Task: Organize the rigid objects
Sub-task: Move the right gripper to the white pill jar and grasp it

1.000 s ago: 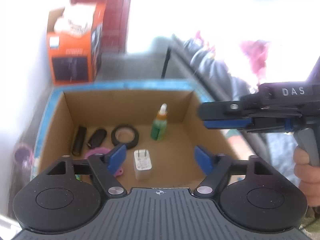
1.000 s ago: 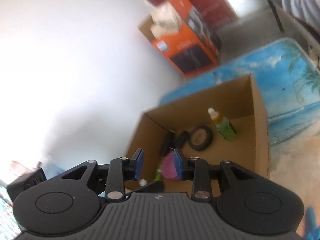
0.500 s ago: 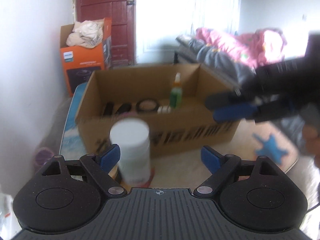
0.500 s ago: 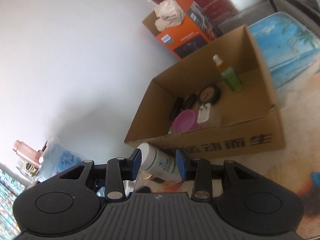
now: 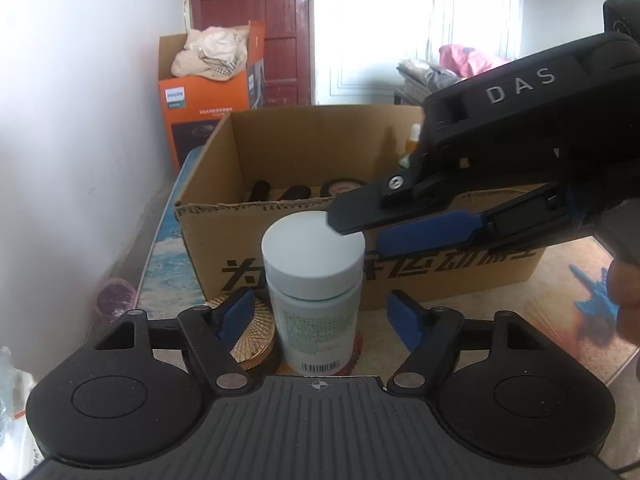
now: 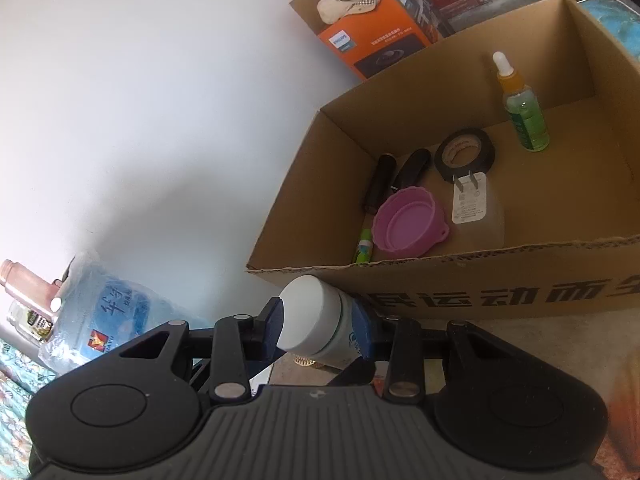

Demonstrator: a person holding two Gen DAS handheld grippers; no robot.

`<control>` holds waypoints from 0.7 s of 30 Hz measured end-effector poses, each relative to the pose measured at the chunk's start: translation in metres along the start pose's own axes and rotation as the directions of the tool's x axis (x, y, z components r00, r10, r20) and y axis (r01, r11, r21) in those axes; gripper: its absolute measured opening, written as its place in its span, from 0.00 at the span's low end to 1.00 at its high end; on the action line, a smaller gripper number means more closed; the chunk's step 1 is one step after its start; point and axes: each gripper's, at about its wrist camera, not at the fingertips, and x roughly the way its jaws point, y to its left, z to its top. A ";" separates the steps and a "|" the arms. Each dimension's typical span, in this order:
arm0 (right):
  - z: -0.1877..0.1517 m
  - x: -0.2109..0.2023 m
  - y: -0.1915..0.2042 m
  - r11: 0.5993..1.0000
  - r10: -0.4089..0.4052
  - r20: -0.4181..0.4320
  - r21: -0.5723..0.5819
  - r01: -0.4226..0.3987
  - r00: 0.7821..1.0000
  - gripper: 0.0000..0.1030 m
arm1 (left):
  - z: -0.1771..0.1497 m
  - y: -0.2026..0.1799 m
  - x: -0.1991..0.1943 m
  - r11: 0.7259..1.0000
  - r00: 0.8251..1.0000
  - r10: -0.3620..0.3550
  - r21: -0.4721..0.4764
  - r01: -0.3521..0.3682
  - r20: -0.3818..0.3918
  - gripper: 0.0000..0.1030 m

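While the white bottle (image 5: 314, 280) stands upright between its blue pads, the left claw (image 5: 322, 312) is open: both pads stand clear of the bottle's sides, and its jaws have just been closing in. The right claw (image 6: 320, 322) reaches in from the right, level with the bottle's white cap (image 6: 306, 312). In the right wrist view its two pads lie close against the cap on either side, yet whether they actually press on it cannot be told; in the left wrist view one black finger crosses the cap's edge.

Just left of the bottle's foot lies a gold ribbed disc (image 5: 252, 334). Directly behind the bottle stands a cardboard box (image 5: 208, 240) with black printed characters on its front wall, open at the top. Inside it lie two dark tubes (image 6: 382, 180) side by side, a roll of black tape (image 6: 466, 154), a pink round lid (image 6: 408, 222), a white plug adapter (image 6: 470, 198), a small green marker (image 6: 364, 246) and, standing upright toward the far wall, a green dropper bottle (image 6: 524, 112). The box rests on a table (image 5: 560, 276) covered by a beach-print cloth.

Beyond the box, an orange carton (image 5: 200, 104) with crumpled cloth on top stands against a white wall beside a red door (image 5: 248, 0). Part of a hand (image 5: 624, 284) shows at the right edge.
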 end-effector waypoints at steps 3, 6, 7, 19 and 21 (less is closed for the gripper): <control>0.000 0.007 0.000 1.000 -0.018 -0.007 0.003 0.018 1.000 0.40 | 0.001 0.000 0.008 1.000 1.000 -0.002 -0.004 0.002 -0.016 0.65; 0.000 0.012 -0.001 1.000 -0.014 -0.016 0.015 0.014 1.000 0.40 | 0.002 -0.001 0.011 0.999 1.000 -0.019 -0.028 0.019 -0.025 0.63; -0.001 0.013 0.000 1.000 -0.019 -0.015 0.014 0.019 1.000 0.40 | 0.001 -0.001 0.011 0.999 1.000 -0.018 -0.032 0.018 -0.024 0.63; -0.005 -0.007 -0.008 0.997 -0.056 -0.003 0.055 0.056 0.998 0.41 | 0.005 -0.013 0.015 0.994 0.996 -0.082 -0.078 0.079 -0.037 0.63; -0.006 -0.012 -0.010 0.996 -0.061 0.000 0.067 0.061 0.998 0.42 | 0.006 -0.017 0.015 0.993 0.995 -0.093 -0.080 0.090 -0.040 0.63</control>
